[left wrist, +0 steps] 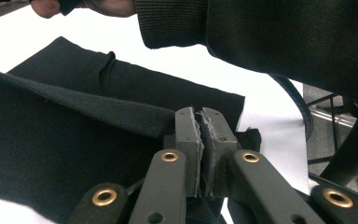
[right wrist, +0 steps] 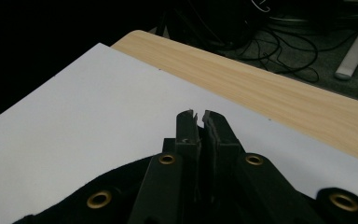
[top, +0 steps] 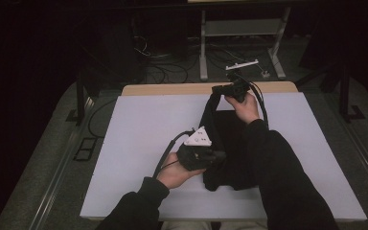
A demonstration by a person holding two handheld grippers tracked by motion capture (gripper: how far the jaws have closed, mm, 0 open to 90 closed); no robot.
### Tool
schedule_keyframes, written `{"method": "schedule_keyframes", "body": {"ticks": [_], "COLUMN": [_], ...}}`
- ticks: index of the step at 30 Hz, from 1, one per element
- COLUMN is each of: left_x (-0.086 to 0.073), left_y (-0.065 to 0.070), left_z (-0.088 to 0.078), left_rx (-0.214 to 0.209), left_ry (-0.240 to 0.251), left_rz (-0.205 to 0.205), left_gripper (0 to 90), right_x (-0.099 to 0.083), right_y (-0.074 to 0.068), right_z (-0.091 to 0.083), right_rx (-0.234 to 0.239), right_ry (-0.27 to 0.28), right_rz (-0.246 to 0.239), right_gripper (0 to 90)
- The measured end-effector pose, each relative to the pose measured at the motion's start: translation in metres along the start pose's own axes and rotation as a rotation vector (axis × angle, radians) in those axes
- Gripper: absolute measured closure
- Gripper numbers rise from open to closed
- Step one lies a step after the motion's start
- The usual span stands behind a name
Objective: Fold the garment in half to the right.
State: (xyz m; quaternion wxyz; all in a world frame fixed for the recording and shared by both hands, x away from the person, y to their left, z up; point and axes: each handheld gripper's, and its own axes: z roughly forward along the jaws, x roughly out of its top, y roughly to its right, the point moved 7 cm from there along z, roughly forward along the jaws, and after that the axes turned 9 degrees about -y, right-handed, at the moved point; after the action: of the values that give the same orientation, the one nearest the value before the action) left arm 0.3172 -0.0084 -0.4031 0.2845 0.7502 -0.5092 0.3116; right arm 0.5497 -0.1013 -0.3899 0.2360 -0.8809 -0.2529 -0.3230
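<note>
Left gripper (left wrist: 200, 122) pinching black cloth (left wrist: 74, 140), right gripper (right wrist: 196, 119) clamped on its far edge, white table (top: 139, 124)

Black ribbed-cuff sleeves; black gripper (left wrist: 200, 119) w/ brass rivets, white triangular plate (top: 199, 137).

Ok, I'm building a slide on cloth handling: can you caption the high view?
Both grippers, left and right, pinch a black garment over the white table.

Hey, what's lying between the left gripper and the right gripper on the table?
In the high view, the black cloth stretches between the left gripper and the right gripper, both shut on it, over the white board.
</note>
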Motion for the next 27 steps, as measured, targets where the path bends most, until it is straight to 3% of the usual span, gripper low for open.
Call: {"method": "schedule_keyframes", "body": {"ticks": [5,16,27], "left_x": [0.006,0.019,0.02], "left_y": [0.004,0.014,0.018], "left_z": [0.011,0.036,0.056], "left_rx": [-0.02,-0.056,-0.071], "left_ry": [0.002,-0.028,-0.061], "left_rz": [-0.007,0.023,0.016], "left_gripper": [85.0,85.0,84.9], "right_x": [-0.006,-0.022,-0.04], "right_y": [0.011,0.037,0.058], "right_z": [-0.007,-0.018,-0.022], "right_rx": [-0.003,-0.008,-0.001], "right_ry": [0.005,0.015,0.006], "right_rz": [0.021,0.066,0.111], "right_gripper": [83.3,83.2,83.1]}}
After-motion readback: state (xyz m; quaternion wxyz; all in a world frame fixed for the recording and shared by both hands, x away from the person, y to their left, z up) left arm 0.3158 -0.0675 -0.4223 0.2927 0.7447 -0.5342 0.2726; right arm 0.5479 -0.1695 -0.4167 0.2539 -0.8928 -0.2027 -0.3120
